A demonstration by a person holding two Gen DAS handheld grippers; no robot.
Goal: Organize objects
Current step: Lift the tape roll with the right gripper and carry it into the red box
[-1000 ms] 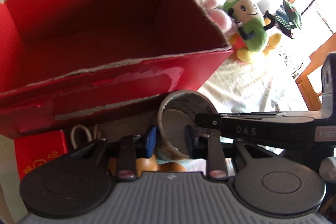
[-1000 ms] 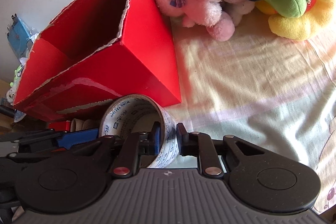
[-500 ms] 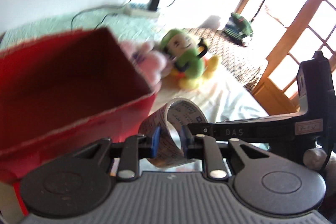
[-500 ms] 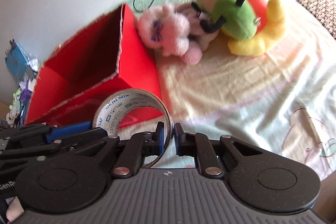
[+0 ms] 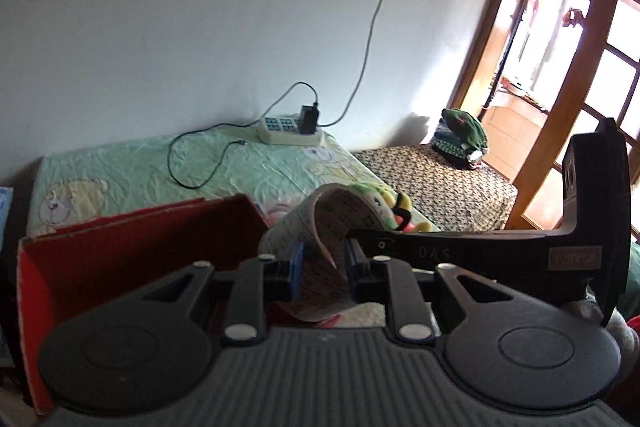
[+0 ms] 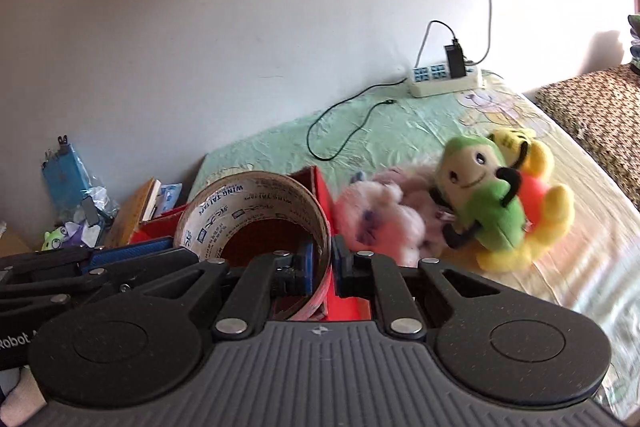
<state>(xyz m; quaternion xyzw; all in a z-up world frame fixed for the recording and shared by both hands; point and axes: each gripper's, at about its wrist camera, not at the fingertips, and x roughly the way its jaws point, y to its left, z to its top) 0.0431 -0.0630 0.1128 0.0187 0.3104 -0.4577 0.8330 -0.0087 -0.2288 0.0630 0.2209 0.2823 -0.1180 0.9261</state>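
Moved: tape roll [image 6: 256, 223] lifted off the bed, now above red box [image 5: 132, 255].
Look: brown roll, white printed core (slightly squashed).
Left gripper [image 5: 322, 267]: clamped on its wall.
Right gripper [image 6: 322, 267]: likewise pinching its wall.

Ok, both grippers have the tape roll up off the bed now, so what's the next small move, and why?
Probably carry the tape roll sideways over the open red box before lowering it. Both the left gripper and the right gripper are shut on the roll's wall, the roll hangs clear above the box edge, and the box looks empty where its inside shows.
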